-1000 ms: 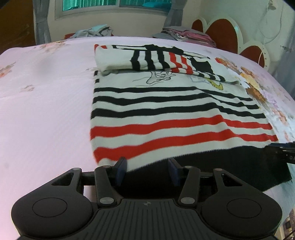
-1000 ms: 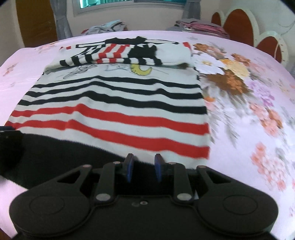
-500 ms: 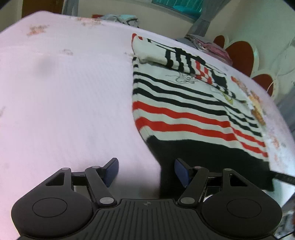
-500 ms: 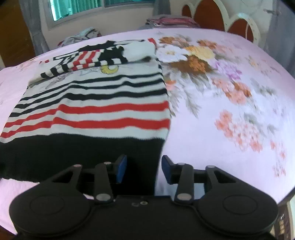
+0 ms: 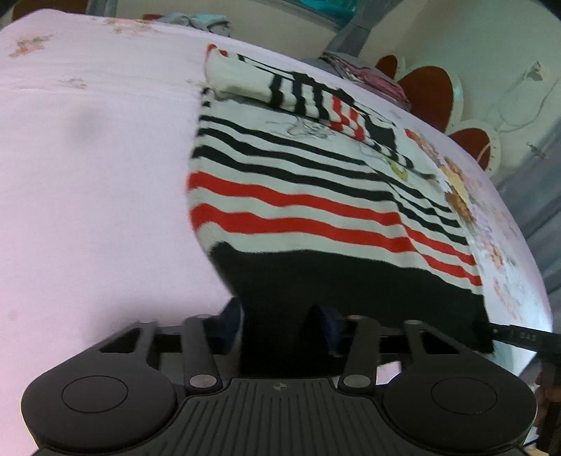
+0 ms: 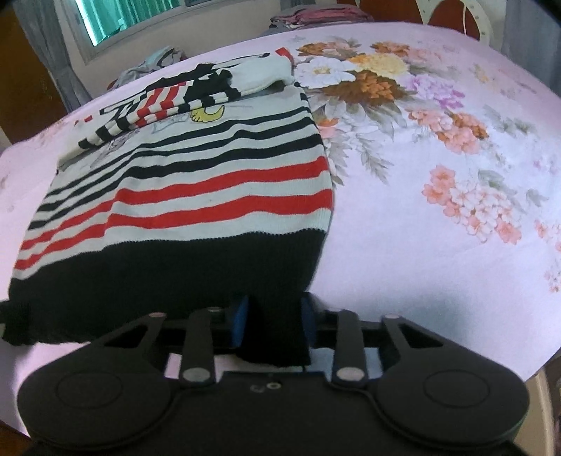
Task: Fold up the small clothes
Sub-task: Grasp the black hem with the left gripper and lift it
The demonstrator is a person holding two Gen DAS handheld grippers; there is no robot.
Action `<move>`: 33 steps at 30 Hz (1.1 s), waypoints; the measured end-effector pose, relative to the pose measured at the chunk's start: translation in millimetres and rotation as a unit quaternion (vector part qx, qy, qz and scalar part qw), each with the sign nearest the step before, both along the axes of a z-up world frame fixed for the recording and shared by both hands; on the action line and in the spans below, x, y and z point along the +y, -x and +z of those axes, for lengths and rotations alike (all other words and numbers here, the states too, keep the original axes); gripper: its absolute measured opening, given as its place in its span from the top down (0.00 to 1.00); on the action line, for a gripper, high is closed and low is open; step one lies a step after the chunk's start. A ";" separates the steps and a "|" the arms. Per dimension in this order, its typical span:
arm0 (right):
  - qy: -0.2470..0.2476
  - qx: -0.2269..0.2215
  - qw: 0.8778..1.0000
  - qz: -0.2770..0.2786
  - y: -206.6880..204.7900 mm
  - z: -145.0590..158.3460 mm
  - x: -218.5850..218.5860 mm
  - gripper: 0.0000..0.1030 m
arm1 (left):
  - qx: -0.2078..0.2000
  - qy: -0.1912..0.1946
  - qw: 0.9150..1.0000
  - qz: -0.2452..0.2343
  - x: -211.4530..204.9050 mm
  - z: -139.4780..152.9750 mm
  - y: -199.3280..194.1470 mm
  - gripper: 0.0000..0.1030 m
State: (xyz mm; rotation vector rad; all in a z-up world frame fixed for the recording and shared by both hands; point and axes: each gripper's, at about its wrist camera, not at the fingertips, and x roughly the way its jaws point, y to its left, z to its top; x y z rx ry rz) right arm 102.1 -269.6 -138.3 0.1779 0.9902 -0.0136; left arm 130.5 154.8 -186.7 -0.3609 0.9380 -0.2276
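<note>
So in the last half second both claws slid out to the two near corners of the sweater's black hem and started closing on it. The left claw (image 5: 278,324) now has the near-left corner of the striped sweater (image 5: 315,196) sitting between its blue fingers, gap narrowed but I honestly can't tell if it's fully pinched yet since that shot is blurry. The right claw (image 6: 273,317) is at the near-right corner, fingers narrow with a flap of black hem bunched between them, looks like it's gripping the cloth. My read: that's the setup for lifting the bottom hem and folding it up toward the collar end. The sweater lies flat on the bed (image 6: 438,245), hem at the near edge, with its sleeves (image 6: 182,94) already folded across the chest at the far end, so the next fold has a tidy stack to land on. Around it: a pile of folded clothes (image 6: 315,15) at the far edge near the headboard (image 5: 434,94), plus a crumpled garment (image 6: 154,63) under the window (image 6: 129,17). Nothing sits between hem and sleeves, so the path looks open; the only worry is the left corner slipping if that pinch is shallow.
</note>
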 end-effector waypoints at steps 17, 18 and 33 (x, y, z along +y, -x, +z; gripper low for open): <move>-0.020 0.009 0.999 0.024 -10.4 10.2 -1.9 0.90 | -0.006 0.003 1.000 -0.027 -5.7 5.9 -12.1 0.88; -0.024 0.005 0.999 0.027 -11.0 12.9 -2.2 0.90 | -0.011 0.003 1.000 -0.028 -5.4 8.5 -12.6 0.88; -0.061 -0.061 0.994 0.062 -43.8 69.8 -6.0 0.90 | -0.079 0.026 0.996 -0.028 -1.8 69.5 -49.8 0.89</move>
